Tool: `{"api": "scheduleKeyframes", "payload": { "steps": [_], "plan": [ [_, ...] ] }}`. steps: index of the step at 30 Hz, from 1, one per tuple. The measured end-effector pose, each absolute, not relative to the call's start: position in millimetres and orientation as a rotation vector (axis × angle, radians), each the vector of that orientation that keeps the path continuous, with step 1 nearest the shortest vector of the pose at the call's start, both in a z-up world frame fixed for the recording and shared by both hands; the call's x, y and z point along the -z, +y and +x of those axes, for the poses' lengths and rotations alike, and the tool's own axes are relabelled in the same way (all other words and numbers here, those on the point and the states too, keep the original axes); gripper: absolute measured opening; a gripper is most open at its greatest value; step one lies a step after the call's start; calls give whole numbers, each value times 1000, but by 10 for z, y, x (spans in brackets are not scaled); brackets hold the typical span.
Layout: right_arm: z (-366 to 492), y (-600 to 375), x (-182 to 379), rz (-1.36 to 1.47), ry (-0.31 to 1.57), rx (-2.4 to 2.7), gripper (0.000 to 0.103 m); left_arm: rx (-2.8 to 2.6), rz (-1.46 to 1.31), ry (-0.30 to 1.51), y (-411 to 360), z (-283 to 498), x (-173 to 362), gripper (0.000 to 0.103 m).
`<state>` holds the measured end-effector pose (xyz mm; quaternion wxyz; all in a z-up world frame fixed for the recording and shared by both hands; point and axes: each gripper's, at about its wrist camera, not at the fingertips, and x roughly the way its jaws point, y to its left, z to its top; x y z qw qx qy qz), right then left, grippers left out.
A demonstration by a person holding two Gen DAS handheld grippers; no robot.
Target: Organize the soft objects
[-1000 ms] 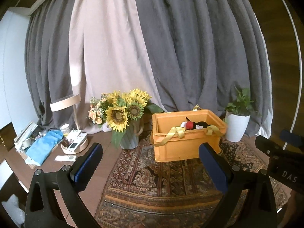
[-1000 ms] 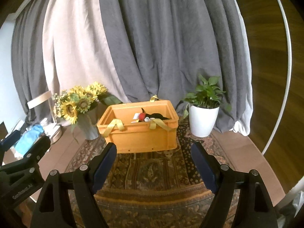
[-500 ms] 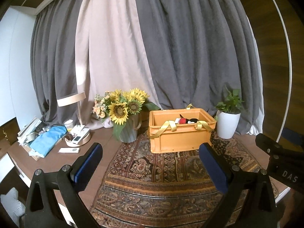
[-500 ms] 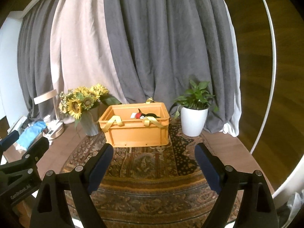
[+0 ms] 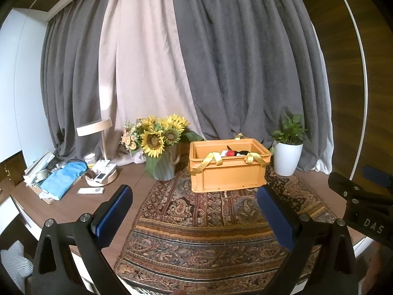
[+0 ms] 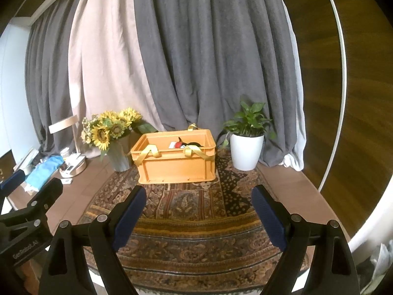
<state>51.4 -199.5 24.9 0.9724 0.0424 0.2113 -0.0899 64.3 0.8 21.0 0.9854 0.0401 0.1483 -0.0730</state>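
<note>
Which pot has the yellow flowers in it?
The grey pot, left of the orange crate, holds the sunflowers. The white pot, right of the crate, has only green leaves.

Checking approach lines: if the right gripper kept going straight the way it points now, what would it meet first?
Probably the orange crate: it sits centred ahead of the open right gripper, with only bare patterned rug between. Height is unclear, so it might hit the rug first.

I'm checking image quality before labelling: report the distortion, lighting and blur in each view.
Left wrist view: strong fisheye bending of the curtains, dark vignette corners, orange crate sharp, left tongs crisp. Right wrist view: same barrel curve, slightly softer overall, white pot bright without glare, right tongs sharp.
</note>
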Motion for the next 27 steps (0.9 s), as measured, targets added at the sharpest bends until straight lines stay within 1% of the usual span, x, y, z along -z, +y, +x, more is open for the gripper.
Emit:
{"api": "scheduleKeyframes", "payload": {
  "steps": [27],
  "plan": [
    [219,-1934,-249,106,427,191,88,151,90,276,35,404,-245,103]
  ]
}}
